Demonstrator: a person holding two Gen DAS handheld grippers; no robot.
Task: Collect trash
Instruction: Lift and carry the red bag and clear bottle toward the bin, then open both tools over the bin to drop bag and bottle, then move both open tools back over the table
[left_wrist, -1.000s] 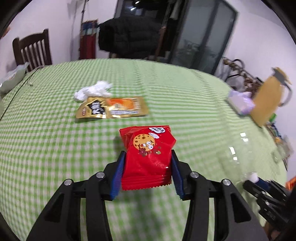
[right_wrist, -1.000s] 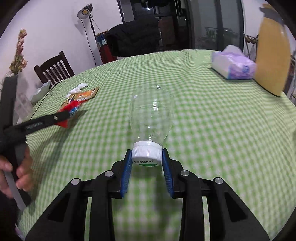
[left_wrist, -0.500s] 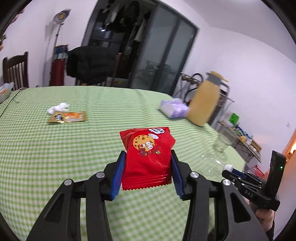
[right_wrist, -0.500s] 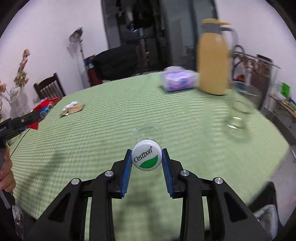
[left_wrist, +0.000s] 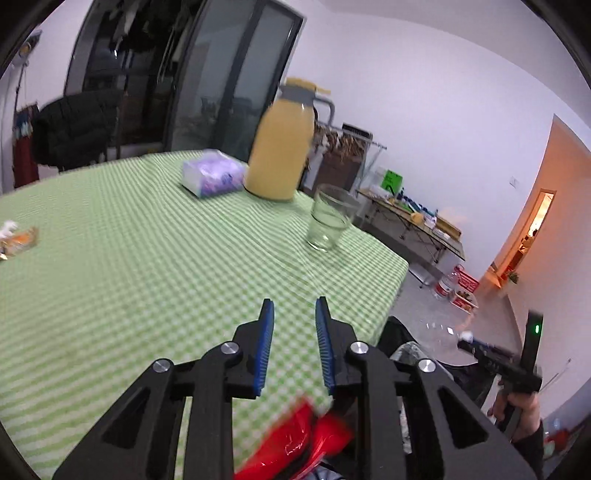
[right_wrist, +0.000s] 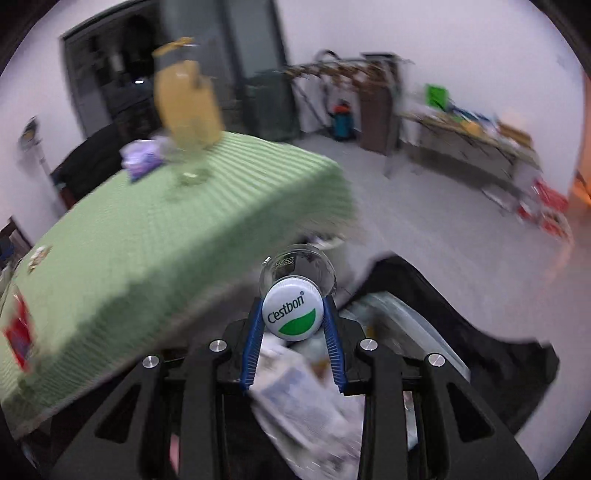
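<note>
Above the black trash bag (right_wrist: 461, 332), right gripper (right_wrist: 293, 314) clamped on the clear bottle (right_wrist: 297, 267) by its cap; left gripper (left_wrist: 293, 343) narrow, jaws just closing on nothing, red packet (left_wrist: 295, 443) falling beneath: either may miss the bag's mouth beside the table (right_wrist: 184, 221).

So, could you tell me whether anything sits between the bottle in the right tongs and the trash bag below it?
Nothing visible does. The right tongs hold the bottle by its cap directly over the open black trash bag, with only trash already inside beneath.

Soft green checked cloth (left_wrist: 147, 258) on the table, clear shiny glass cup (left_wrist: 328, 225) far right, glossy red crinkly wrapper (left_wrist: 303, 443) near, smooth white plastic bottle cap (right_wrist: 291, 314).
</note>
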